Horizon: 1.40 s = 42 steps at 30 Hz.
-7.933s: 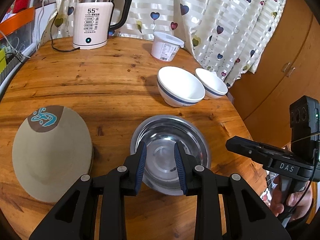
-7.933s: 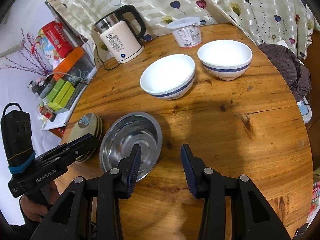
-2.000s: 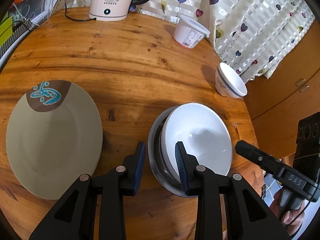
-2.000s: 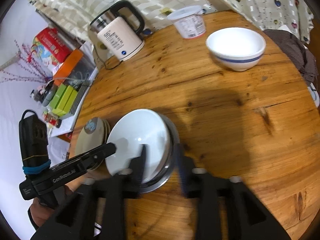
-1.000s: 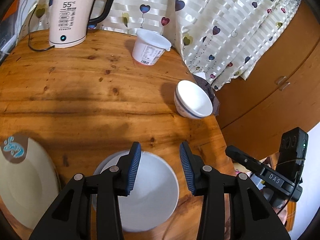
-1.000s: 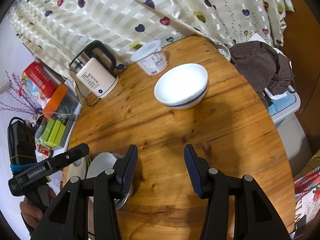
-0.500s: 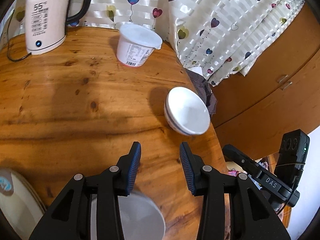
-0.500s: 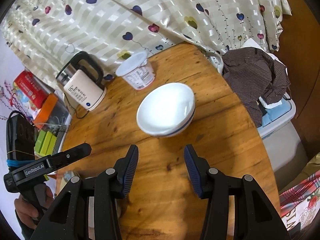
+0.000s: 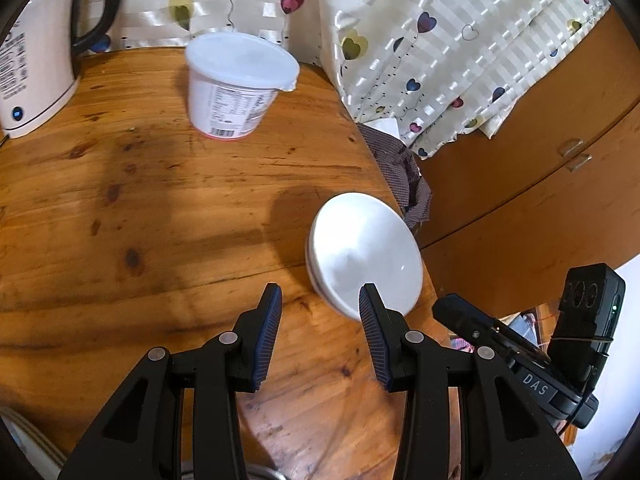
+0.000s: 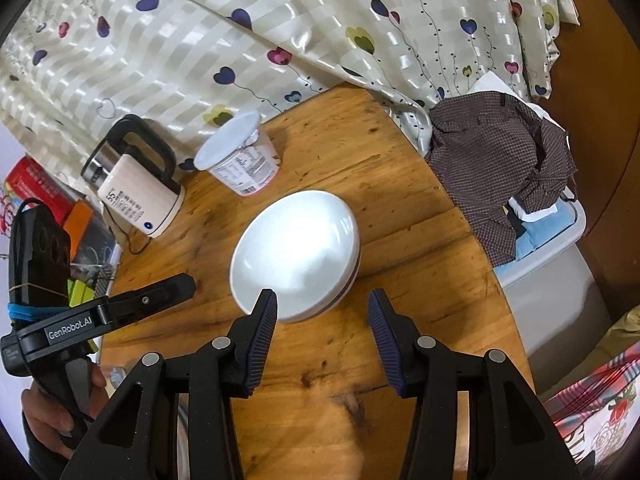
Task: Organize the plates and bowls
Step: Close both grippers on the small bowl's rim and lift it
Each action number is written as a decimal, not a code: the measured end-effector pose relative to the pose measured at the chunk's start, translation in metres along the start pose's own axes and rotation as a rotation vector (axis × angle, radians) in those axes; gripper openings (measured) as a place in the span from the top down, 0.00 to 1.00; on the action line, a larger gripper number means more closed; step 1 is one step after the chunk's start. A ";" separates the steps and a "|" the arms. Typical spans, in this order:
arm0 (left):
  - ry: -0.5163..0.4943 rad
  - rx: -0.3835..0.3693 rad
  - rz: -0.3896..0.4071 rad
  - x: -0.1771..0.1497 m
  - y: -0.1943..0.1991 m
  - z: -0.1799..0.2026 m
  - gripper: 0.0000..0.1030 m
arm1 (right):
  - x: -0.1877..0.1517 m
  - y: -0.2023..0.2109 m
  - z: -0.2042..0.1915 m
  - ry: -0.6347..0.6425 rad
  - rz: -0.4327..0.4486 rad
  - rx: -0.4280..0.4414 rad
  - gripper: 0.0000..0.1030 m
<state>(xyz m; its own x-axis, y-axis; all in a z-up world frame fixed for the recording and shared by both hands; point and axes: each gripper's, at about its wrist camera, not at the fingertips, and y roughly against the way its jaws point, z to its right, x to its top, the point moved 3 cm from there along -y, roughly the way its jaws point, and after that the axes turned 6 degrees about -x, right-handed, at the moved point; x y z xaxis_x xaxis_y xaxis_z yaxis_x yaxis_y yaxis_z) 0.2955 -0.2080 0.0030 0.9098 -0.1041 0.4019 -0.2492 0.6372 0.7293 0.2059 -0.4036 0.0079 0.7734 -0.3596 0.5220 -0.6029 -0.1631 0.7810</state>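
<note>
White ceramic bowl with a dark band (image 10: 296,252) resting on the round wooden table (image 10: 400,240) just ahead of the right gripper (image 10: 322,320), rim touching neither pad. Fingers (image 10: 262,320) spread wide, empty, probably lining up to straddle the rim. Left gripper (image 9: 320,320) likewise splayed, empty, bowl just beyond its right fingertip, near the table edge.

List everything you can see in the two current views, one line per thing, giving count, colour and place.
bowl: one, white with a dark band, near the table's edge
tub: one, white with lid, beyond the bowl
kettle: one, cream with black handle, table's far side
table: one, round, brown wood
curtain: one, cream with hearts, behind the table
shirt: one, brown check, on a bin beside the table
plates: cream edges only, left view's bottom corner
left gripper: black, open, empty
right gripper: black, open, empty
</note>
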 end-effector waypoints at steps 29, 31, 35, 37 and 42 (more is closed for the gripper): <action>-0.034 0.024 -0.068 0.018 -0.050 -0.001 0.70 | 0.017 -0.040 0.009 -0.006 -0.057 0.002 0.83; -0.040 0.037 -0.067 0.017 -0.050 0.001 0.70 | 0.017 -0.040 0.008 -0.007 -0.058 0.001 0.83; -0.034 0.033 -0.072 0.015 -0.049 0.002 0.70 | 0.016 -0.038 0.008 -0.015 -0.062 0.007 0.83; -0.040 0.037 -0.073 0.014 -0.048 0.004 0.70 | 0.016 -0.038 0.009 -0.013 -0.060 0.007 0.83; -0.042 0.036 -0.070 0.011 -0.041 0.009 0.70 | 0.016 -0.027 0.008 -0.007 -0.046 0.009 0.83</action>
<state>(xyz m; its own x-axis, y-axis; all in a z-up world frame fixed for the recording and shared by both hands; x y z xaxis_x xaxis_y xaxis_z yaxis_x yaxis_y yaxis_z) 0.3130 -0.2425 -0.0171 0.9108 -0.1796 0.3716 -0.1982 0.5994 0.7755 0.2326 -0.4121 -0.0074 0.7993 -0.3574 0.4830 -0.5682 -0.1882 0.8010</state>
